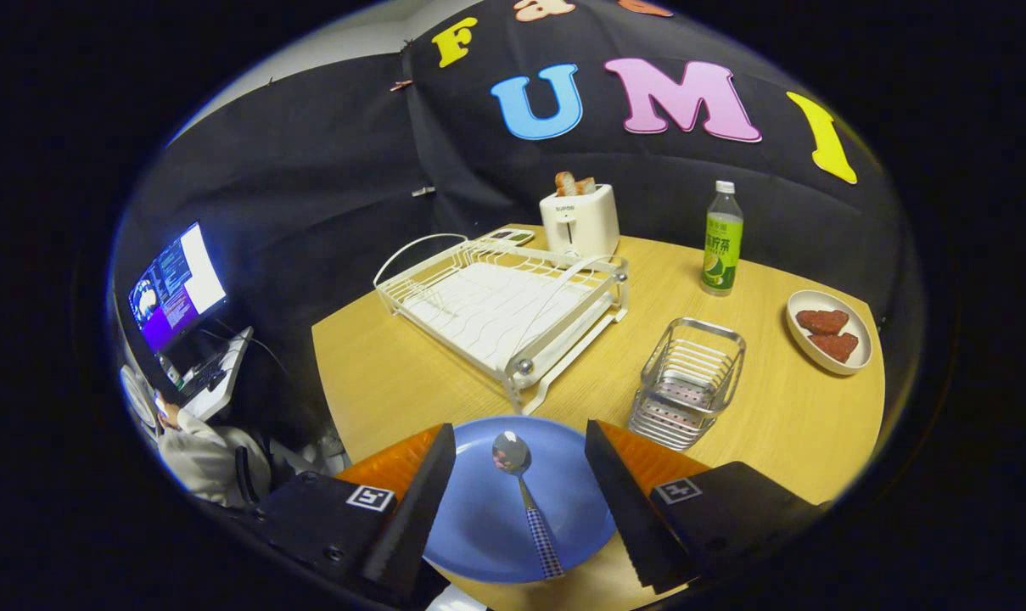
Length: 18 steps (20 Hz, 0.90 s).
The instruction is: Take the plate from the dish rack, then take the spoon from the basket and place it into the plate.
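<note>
- Between the fingers of the gripper (519,475), spread wide and gripping nothing, lies a round blue plate (479,526) on the wooden table (394,373).
- On it rests a metal spoon (523,496) with checkered handle.
- Beyond them stand the white dish rack (504,310) and wire basket (689,382).

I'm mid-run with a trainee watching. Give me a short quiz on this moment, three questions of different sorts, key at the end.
1. True or false: the spoon lies on the blue plate.
2. The gripper fingers are: A) shut on the spoon, B) open, either side of the spoon, C) shut on the wire basket.
3. Fill in: the toaster stands just behind the ____.

Key: 1 true; 2 B; 3 dish rack.
</note>
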### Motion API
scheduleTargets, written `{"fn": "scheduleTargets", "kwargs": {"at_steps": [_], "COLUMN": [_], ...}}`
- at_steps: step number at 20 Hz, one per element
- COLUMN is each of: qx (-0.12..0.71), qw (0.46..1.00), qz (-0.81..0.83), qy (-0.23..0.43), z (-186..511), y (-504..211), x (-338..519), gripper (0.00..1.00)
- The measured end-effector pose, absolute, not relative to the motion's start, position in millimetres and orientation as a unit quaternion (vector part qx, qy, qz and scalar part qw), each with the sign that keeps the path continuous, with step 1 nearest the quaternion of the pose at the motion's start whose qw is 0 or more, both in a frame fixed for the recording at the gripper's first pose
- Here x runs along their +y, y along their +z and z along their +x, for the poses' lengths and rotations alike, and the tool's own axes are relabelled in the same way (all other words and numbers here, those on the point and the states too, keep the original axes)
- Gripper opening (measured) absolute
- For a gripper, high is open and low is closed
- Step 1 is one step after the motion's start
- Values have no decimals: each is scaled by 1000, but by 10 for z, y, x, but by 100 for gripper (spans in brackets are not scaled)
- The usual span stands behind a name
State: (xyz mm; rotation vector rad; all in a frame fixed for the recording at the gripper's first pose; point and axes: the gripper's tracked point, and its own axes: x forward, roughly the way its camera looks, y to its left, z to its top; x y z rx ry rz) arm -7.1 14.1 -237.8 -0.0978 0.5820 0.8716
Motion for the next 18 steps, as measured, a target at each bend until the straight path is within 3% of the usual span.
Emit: {"fn": "scheduleTargets", "kwargs": {"at_steps": [6, 12, 18], "qx": [185, 109, 40], "qw": [925, 978, 999], "qz": [-16, 14, 21], "qy": [332, 176, 27], "z": [242, 360, -45], "y": [-1452, -599, -121], "x": [-34, -515, -1050], "gripper": [98, 98, 98]}}
